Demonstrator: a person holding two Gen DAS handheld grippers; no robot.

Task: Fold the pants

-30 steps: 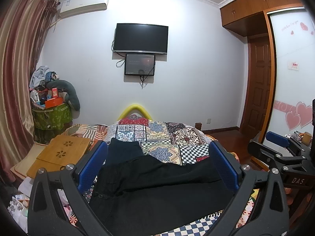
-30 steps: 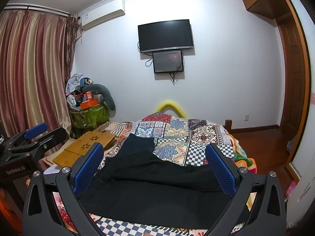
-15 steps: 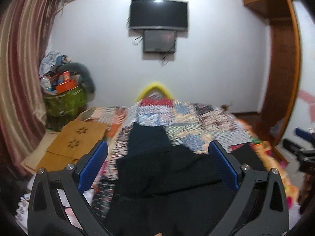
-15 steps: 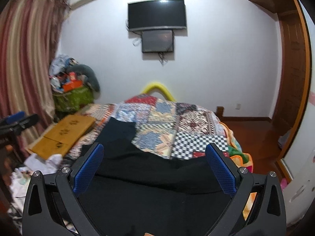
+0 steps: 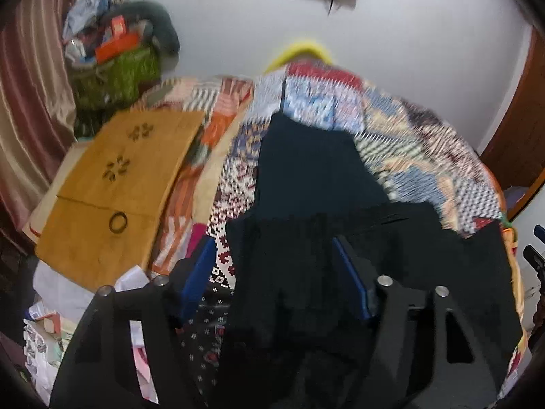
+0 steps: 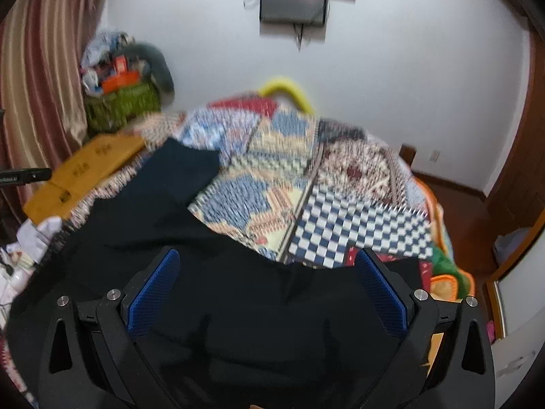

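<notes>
Black pants (image 5: 323, 238) lie spread on the patchwork bedspread (image 5: 425, 156), one leg running toward the far end of the bed. My left gripper (image 5: 276, 272) is open and low over the pants' left near edge, blue pads on either side of the cloth. My right gripper (image 6: 269, 289) is open and low over the right part of the pants (image 6: 238, 289). Neither holds cloth. Both views are motion-blurred.
A wooden folding tray (image 5: 112, 187) lies left of the bed, with papers (image 5: 54, 323) below it. A green basket of clutter (image 5: 115, 75) stands by the curtain. A door (image 6: 521, 170) and wooden floor are to the right.
Both grippers have tilted down and dropped closer to the pants. The left gripper's jaws have narrowed; the right stays wide.
</notes>
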